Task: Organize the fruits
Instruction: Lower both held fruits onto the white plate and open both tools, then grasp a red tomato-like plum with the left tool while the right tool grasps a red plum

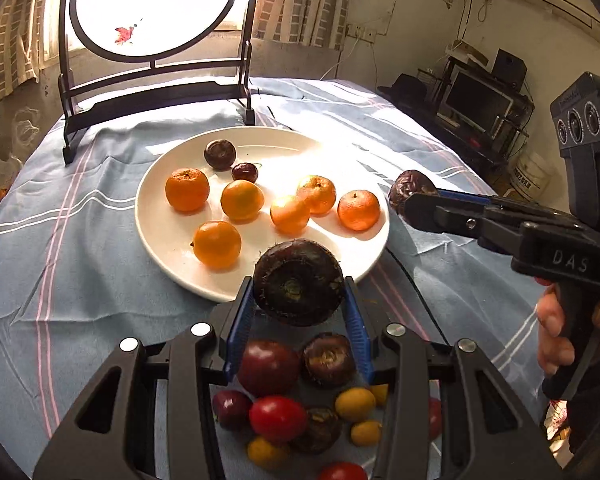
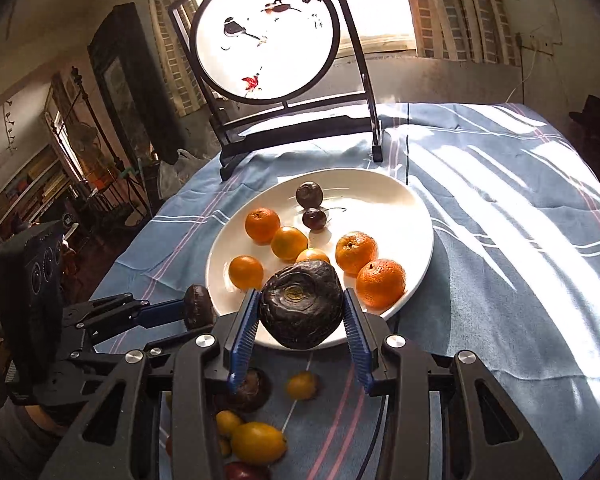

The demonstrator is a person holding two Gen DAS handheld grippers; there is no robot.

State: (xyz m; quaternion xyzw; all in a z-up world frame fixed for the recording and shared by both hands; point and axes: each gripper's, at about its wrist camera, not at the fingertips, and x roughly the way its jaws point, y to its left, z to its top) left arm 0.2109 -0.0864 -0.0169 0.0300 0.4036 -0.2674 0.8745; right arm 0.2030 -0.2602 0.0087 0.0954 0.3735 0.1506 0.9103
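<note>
A white plate (image 1: 160, 236) on the blue striped cloth holds several oranges (image 1: 187, 189) and two small dark fruits (image 1: 219, 154). My left gripper (image 1: 299, 294) is shut on a dark water chestnut (image 1: 298, 282), held just above the plate's near rim. My right gripper (image 1: 410, 204) comes in from the right, shut on another dark chestnut (image 1: 410, 186) at the plate's right edge. In the right wrist view the right gripper (image 2: 302, 312) holds its chestnut (image 2: 302, 304) over the plate's (image 2: 416, 216) near rim, and the left gripper (image 2: 198, 307) holds its chestnut at the left.
Loose fruit lies on the cloth below the grippers: a red tomato (image 1: 278, 418), dark plums and chestnuts (image 1: 328, 360), small yellow fruits (image 2: 258, 442). A round painted screen on a black stand (image 1: 156, 92) stands behind the plate. The table edge drops off at right.
</note>
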